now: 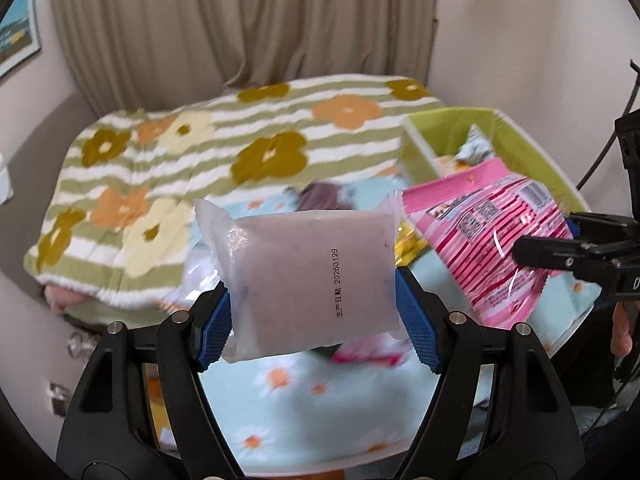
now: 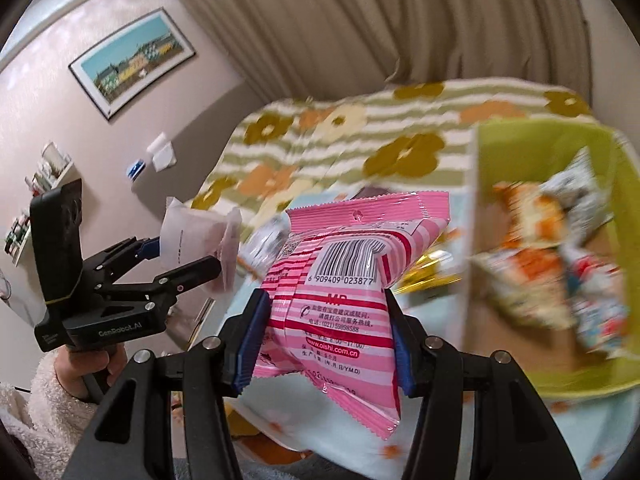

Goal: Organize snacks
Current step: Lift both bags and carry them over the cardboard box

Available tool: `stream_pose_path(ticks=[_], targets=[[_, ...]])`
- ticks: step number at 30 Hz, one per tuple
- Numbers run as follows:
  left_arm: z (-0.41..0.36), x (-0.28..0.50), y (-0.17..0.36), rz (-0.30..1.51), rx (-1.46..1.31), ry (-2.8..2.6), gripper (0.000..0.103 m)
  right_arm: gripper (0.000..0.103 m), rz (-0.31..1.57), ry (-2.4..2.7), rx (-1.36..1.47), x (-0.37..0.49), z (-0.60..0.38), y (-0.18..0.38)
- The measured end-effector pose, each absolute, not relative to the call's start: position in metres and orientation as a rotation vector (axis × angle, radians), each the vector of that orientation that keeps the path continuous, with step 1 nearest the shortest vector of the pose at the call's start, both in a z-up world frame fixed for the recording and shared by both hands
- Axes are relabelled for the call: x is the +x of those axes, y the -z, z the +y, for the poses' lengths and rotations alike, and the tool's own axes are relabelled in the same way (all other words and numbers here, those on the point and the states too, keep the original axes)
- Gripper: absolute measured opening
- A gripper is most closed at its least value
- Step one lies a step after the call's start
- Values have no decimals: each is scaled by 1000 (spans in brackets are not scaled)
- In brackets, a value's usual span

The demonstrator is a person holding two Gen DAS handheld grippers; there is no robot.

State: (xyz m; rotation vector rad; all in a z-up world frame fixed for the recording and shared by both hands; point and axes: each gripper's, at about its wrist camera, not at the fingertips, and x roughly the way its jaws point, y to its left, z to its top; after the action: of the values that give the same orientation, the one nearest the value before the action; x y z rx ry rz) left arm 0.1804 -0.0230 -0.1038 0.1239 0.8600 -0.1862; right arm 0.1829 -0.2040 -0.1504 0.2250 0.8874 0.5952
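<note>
My left gripper [image 1: 314, 316] is shut on a clear packet with a pale purple filling [image 1: 308, 276] and holds it up above the light blue flowered cloth [image 1: 304, 400]. My right gripper [image 2: 324, 340] is shut on a pink striped snack bag [image 2: 340, 304], also lifted. The pink bag shows in the left wrist view [image 1: 484, 240], with the right gripper [image 1: 560, 252] at the right edge. The left gripper [image 2: 176, 256] and its packet [image 2: 192, 236] show at the left of the right wrist view. A green bin [image 2: 520, 152] holding several snack packs sits to the right.
A green-and-white striped flowered blanket [image 1: 200, 152] lies behind the cloth, with beige curtains [image 1: 240, 20] beyond. More snack packs lie on the cloth under the held packets, among them a gold one [image 2: 432, 272]. A framed picture [image 2: 132, 60] hangs on the left wall.
</note>
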Motion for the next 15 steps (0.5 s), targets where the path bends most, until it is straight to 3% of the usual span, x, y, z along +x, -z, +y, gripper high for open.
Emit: stream_pose_path(ticks=[8, 15], targets=[[-133, 220, 89, 845, 86, 307, 72, 50, 813, -463, 254, 198, -318, 127], [-215, 246, 114, 927, 62, 386, 72, 50, 832, -393, 266, 208, -376, 131]])
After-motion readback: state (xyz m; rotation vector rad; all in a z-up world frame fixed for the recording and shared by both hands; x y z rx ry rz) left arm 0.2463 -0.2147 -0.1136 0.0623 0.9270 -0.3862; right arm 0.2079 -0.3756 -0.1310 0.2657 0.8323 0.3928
